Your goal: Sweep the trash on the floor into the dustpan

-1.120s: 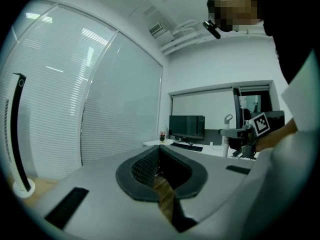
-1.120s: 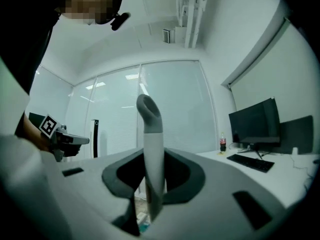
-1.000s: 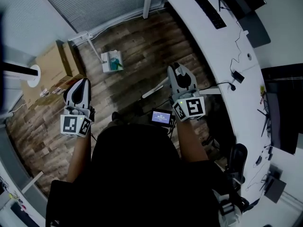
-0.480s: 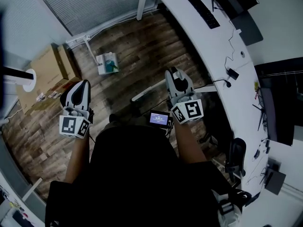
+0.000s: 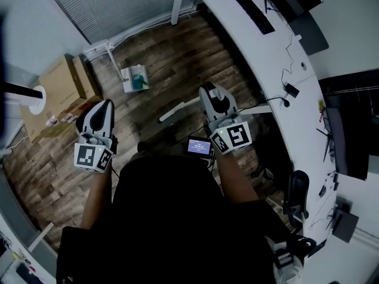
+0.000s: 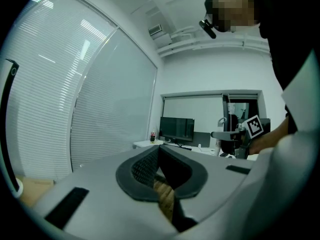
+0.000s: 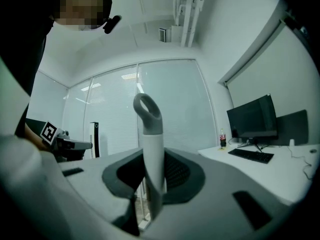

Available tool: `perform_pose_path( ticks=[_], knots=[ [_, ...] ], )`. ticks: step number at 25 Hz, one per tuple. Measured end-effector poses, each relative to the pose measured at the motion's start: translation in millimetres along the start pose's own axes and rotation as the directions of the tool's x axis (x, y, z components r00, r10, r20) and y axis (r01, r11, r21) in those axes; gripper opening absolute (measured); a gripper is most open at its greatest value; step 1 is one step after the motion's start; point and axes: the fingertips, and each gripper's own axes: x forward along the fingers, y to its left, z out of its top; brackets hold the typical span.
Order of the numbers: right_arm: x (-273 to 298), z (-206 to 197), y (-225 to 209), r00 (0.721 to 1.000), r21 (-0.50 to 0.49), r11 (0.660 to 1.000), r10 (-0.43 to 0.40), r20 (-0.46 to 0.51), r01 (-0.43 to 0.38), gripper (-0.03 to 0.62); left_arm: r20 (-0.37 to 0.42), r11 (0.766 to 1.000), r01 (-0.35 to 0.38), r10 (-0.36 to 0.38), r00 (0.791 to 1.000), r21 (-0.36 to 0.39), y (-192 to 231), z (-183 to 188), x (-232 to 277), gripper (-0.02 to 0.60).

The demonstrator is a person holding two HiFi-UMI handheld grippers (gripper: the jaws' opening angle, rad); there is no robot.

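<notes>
My right gripper (image 5: 208,92) (image 7: 150,181) is shut on a white long handle (image 7: 150,151) with a grey loop at its top. In the head view the white handle (image 5: 177,109) runs down and to the left toward the wooden floor (image 5: 177,58); its lower end is hidden, so I cannot tell whether it belongs to a broom or a dustpan. My left gripper (image 5: 103,105) (image 6: 159,168) is shut with nothing between its jaws. A white and teal piece of trash (image 5: 135,78) lies on the floor ahead, between the two grippers and apart from both.
Cardboard boxes (image 5: 59,83) and a white round stand (image 5: 35,93) sit at the left. A curved white desk (image 5: 266,46) with a keyboard (image 5: 251,9) and cables runs along the right. Window blinds (image 5: 118,5) close the far side.
My right gripper has shifted left and a little forward in the head view, carrying the white handle with it. The left gripper has stayed in place, shut.
</notes>
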Motion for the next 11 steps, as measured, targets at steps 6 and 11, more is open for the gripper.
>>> perform_pose_path(
  ticks=[6,11],
  knots=[
    [-2.0,0.6,0.1,1.000,0.011,1.000,0.008,-0.004,-0.008,0.080,-0.007,1.000,0.008,-0.009,1.000,-0.012,-3.9,-4.1,-3.4,-0.005],
    [-7.2,-0.4,1.6,1.000,0.018,1.000,0.009,-0.011,-0.009,0.081,-0.012,0.999,0.028,-0.028,1.000,-0.017,-9.0,-7.3,-9.2,-0.005]
  ],
)
